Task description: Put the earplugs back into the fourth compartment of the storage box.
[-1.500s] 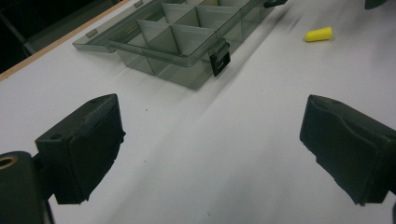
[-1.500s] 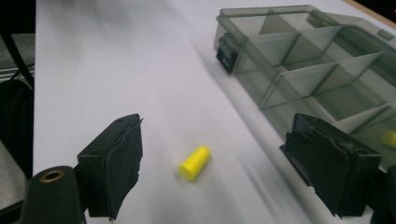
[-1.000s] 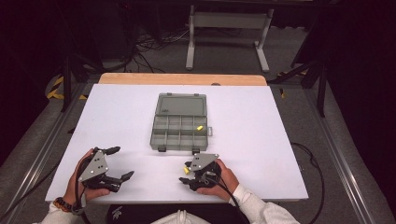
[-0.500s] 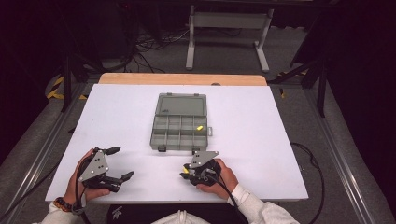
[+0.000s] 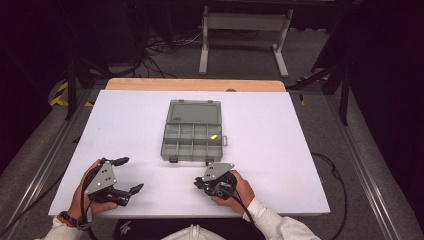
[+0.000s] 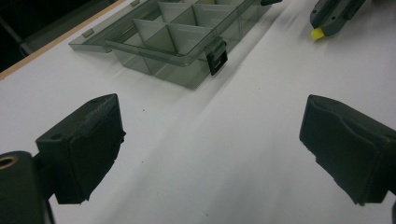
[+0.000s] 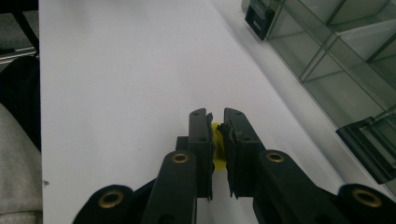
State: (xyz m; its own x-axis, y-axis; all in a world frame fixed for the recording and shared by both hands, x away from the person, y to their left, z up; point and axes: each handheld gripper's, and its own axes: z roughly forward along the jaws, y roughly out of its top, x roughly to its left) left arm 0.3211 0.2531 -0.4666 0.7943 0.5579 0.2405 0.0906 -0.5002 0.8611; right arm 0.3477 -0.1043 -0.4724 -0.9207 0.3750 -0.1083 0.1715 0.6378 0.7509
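On the white tabletop [image 5: 280,150] an open, smoky-clear compartment box [image 5: 192,142] lies just above centre in the high view, its lid folded back toward twelve o'clock and its two black latches facing the person at six o'clock. A small yellow piece [image 5: 214,136] sits in one of the right-hand compartments of the upper row. The right tongs [image 5: 198,184] lie at about five o'clock from the box, close to the tabletop's near edge and pointing toward nine o'clock; their jaws have just been closing and now stand clamped on a small yellow part [image 7: 216,144], which in the right gripper view shows as a bright sliver pinched between the two black pads, low over the bare white surface. In that view the box wall and one latch lie off toward one and three o'clock. The left tongs [image 5: 129,175] rest in the person's left hand [image 5: 82,192] at about seven o'clock from the box, well apart from it, with the jaws spread wide and nothing between them. In the left gripper view the two black pads frame bare tabletop, the box sits at twelve o'clock, and the right tongs' tip with the yellow part appears at one o'clock.
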